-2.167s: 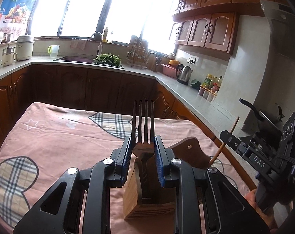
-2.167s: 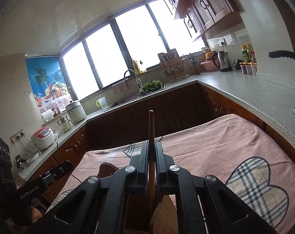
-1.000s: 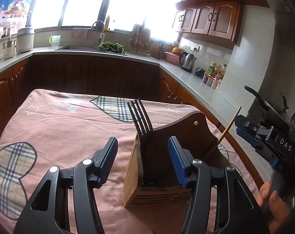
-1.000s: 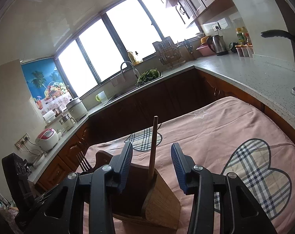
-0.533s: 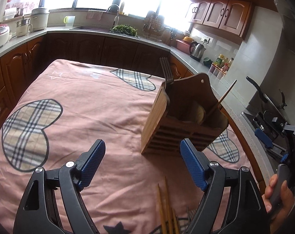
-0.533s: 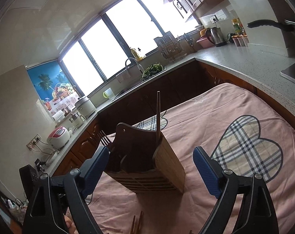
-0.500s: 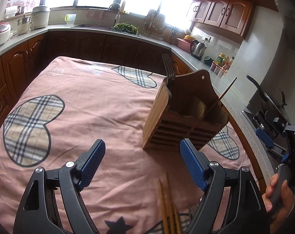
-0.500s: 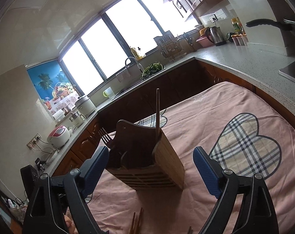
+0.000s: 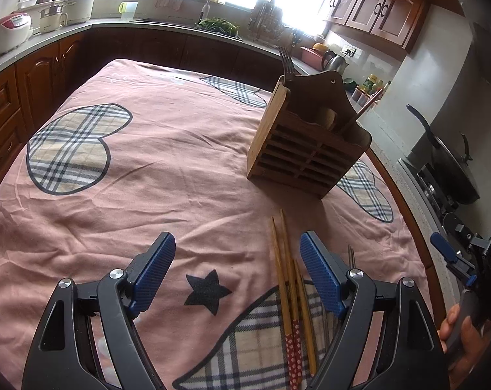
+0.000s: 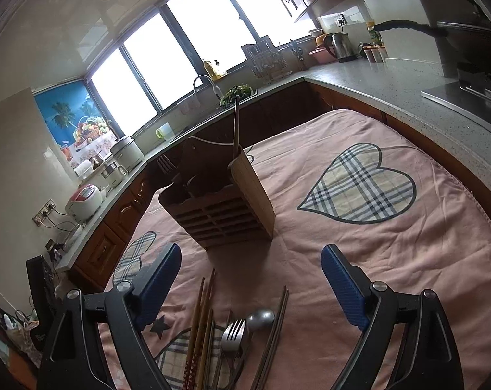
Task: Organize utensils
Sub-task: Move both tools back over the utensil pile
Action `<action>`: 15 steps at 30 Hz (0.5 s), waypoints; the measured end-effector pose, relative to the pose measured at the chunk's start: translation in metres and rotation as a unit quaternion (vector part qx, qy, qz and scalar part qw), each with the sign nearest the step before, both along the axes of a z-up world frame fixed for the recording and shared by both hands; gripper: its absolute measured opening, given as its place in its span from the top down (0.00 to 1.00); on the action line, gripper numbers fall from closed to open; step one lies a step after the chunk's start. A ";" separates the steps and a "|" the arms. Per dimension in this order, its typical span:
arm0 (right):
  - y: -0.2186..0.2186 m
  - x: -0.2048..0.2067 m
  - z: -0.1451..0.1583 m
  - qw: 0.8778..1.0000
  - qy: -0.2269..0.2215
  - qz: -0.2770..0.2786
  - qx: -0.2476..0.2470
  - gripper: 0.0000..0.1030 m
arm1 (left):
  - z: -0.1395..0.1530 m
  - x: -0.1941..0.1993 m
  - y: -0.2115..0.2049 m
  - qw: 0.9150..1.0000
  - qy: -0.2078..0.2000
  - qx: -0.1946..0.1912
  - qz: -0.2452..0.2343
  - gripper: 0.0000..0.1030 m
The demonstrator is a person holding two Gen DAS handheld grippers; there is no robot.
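Nearest, both grippers stand wide and empty over the loose pile on the pink cloth [image 9: 167, 149]: the left gripper [image 9: 237, 271] has the light chopsticks [image 9: 286, 279] just inside its right pad, long axis running away toward the wooden holder [image 9: 305, 149]. Likewise the right gripper [image 10: 250, 279] straddles a fork [image 10: 234, 333], spoon [image 10: 261, 318] and dark chopsticks [image 10: 276, 325], all pointing at the holder. Beyond the pile, the holder already carries a fork [image 9: 286, 63] and one chopstick [image 10: 236, 123]; either hand seems equally near.
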State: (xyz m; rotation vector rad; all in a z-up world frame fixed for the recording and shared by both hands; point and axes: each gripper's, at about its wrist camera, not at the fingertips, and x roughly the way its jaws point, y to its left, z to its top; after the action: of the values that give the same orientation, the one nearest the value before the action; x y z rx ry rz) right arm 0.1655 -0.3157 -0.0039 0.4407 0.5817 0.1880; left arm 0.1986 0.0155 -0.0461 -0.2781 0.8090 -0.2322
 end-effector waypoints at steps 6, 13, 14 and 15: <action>0.001 -0.019 -0.009 1.000 0.014 -0.002 -0.005 0.13 | 0.000 -0.015 -0.003 1.000 0.000 0.002 -0.004 0.21; 0.010 -0.034 -0.023 0.999 0.032 0.005 -0.026 0.13 | -0.008 -0.024 -0.008 1.000 0.014 0.015 -0.009 0.21; 0.011 -0.035 -0.025 0.999 0.035 0.007 -0.028 0.13 | -0.009 -0.024 -0.010 1.000 0.017 0.016 -0.010 0.21; 0.013 -0.035 -0.027 0.999 0.038 0.009 -0.030 0.14 | -0.011 -0.024 -0.011 1.000 0.019 0.018 -0.011 0.21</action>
State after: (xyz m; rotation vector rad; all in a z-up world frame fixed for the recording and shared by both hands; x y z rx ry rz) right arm 0.1305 -0.3028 -0.0313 0.3867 0.6644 0.1705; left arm 0.1747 0.0050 -0.0567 -0.2413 0.8541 -0.2327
